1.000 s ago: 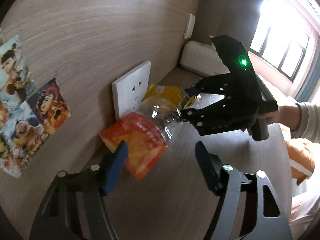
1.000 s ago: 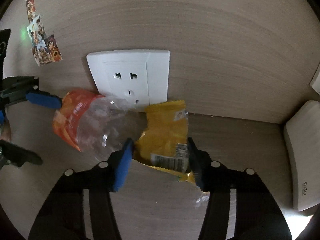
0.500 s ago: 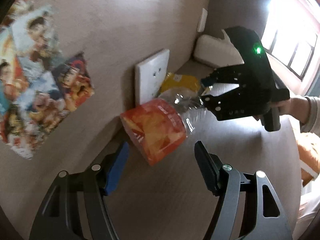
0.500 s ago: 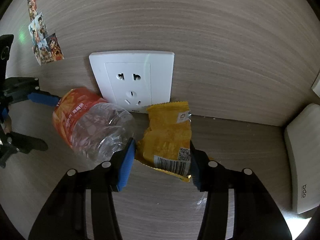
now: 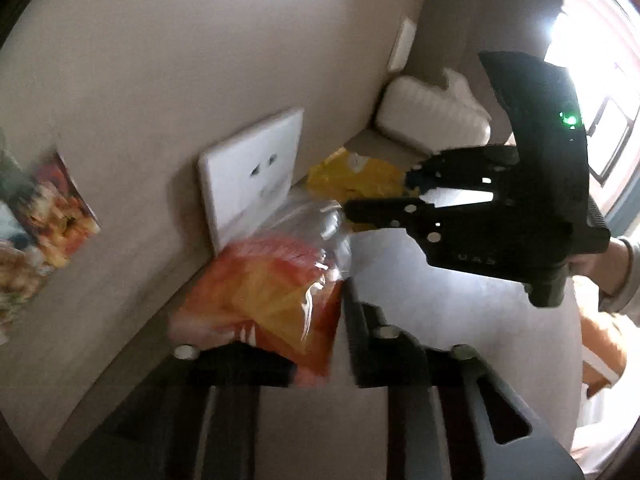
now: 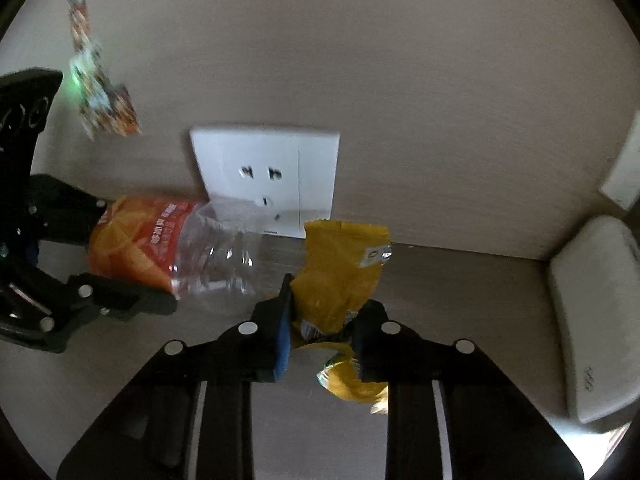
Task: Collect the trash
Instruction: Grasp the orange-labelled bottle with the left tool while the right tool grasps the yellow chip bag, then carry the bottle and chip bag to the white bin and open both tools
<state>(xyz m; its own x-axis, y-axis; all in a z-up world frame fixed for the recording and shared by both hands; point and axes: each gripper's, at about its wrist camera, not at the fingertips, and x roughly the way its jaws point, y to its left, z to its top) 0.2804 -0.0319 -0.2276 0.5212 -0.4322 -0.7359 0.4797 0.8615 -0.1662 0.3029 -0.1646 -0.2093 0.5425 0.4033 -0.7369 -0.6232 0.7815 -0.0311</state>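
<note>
While my left wrist camera looks down along its fingers, my left gripper point(image 5: 320, 336) is clamped on the near end of the crushed clear plastic bottle with the orange label point(image 5: 268, 300), which lies against the foot of the beige wall with its clear end pointing far. Just behind it on the wall is the white socket plate point(image 5: 250, 184), and colourful cartoon stickers point(image 5: 44, 220) hang further left. To the right, my right gripper point(image 5: 376, 204) reaches in from the right, its jaws closing on the crumpled yellow snack wrapper point(image 5: 356, 178) between them; my hand point(image 5: 596, 268) holds its handle. A white rounded box point(image 5: 428, 124) sits far right on the grey-brown table top point(image 5: 440, 312). From the right wrist camera, the right gripper point(image 6: 322, 320) has the yellow wrapper point(image 6: 340, 276) squeezed between its blue pads, near the socket plate point(image 6: 268, 180). The bottle point(image 6: 168, 252) lies to the left, its orange end inside the left gripper point(image 6: 120, 256). The white box point(image 6: 592, 320) stands at the far right.
</note>
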